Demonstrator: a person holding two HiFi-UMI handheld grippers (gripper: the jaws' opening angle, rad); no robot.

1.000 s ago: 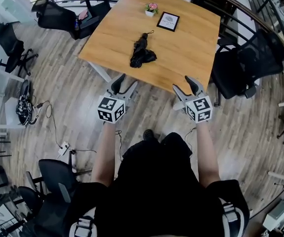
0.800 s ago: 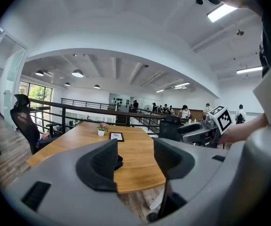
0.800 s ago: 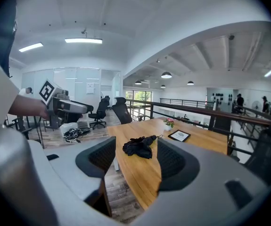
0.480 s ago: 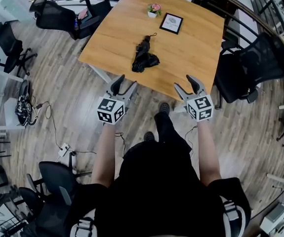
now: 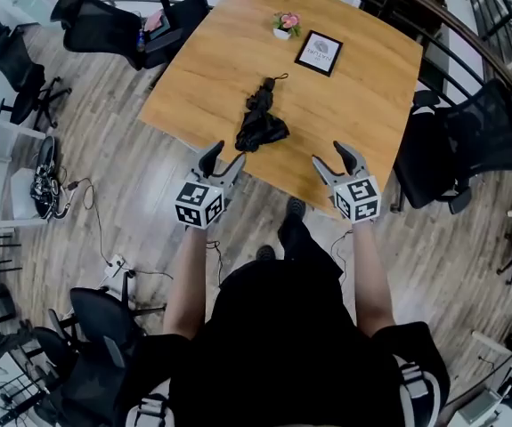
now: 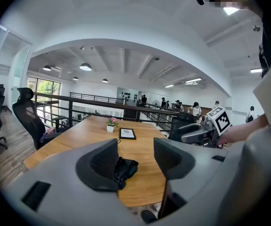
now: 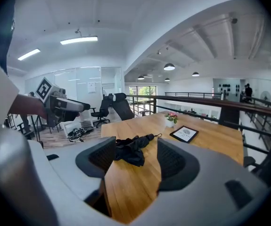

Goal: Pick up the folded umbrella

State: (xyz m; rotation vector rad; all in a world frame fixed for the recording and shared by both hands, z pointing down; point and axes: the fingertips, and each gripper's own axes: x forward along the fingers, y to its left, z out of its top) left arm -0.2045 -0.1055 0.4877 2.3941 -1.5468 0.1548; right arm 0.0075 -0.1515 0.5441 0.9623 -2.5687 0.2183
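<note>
Jaws on both grippers were sitting moderately apart with nothing gripped, so we were still empty-handed. On the left gripper (image 6: 135, 160), its own view showed a clear gap between the two dark pads. The folded umbrella (image 6: 125, 167) peeked through that gap from further out on the table (image 6: 140, 147), partly tucked behind the left-hand pad. It was the same story for the right gripper (image 7: 131, 163): pads apart, with the umbrella (image 7: 131, 150) lying on the wood beyond them and touching neither.

From the head view, the left gripper (image 5: 225, 157) hovered right at the table's (image 5: 362, 105) near edge. The right gripper (image 5: 328, 157) hovered further along that same edge, toward the near right corner. We could see the umbrella (image 5: 260, 123), a black, slightly bunched bundle, lying on the near half of the table, closer to the left gripper than the right. Its fat end pointed at the near edge and its thin strap end aimed at the far edge. It sat near the left gripper's tips but clearly apart from them.

Up by the far edge stood a small flower pot (image 5: 285, 23) with pink blooms, and a black picture frame (image 5: 319, 53) lay just beside it. Black office chairs (image 5: 469, 145) stood around the table on the wood floor (image 5: 104, 176).
</note>
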